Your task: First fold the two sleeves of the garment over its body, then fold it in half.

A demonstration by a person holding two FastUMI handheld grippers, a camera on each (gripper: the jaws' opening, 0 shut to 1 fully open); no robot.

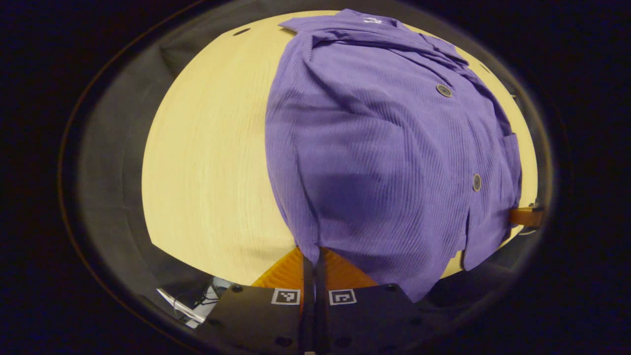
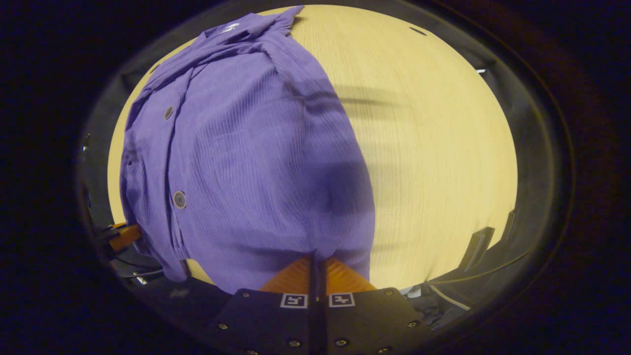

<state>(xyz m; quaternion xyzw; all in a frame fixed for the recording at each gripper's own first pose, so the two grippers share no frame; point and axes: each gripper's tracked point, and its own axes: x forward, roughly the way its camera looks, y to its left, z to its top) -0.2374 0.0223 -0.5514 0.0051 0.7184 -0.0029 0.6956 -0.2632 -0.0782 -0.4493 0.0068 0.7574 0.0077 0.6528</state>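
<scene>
Purple ribbed cloth is what I see most: the garment (image 1: 384, 162) lies on the pale wooden counter (image 1: 212, 162), with its collar at the far end and its hem toward me. Both sleeves seem already folded over the body, and two dark buttons (image 1: 443, 90) show along the front placket.

In the left gripper view, my left gripper (image 1: 314, 261) has its jaws closed together on the near hem of the garment, at the left corner. The cloth rises a little from there.

In the right gripper view, my right gripper (image 2: 315, 264) also has its jaws pressed together, and the hem of the garment (image 2: 256, 162) goes in between them at the right corner. Bare counter (image 2: 434, 148) lies on the right of the cloth.
</scene>
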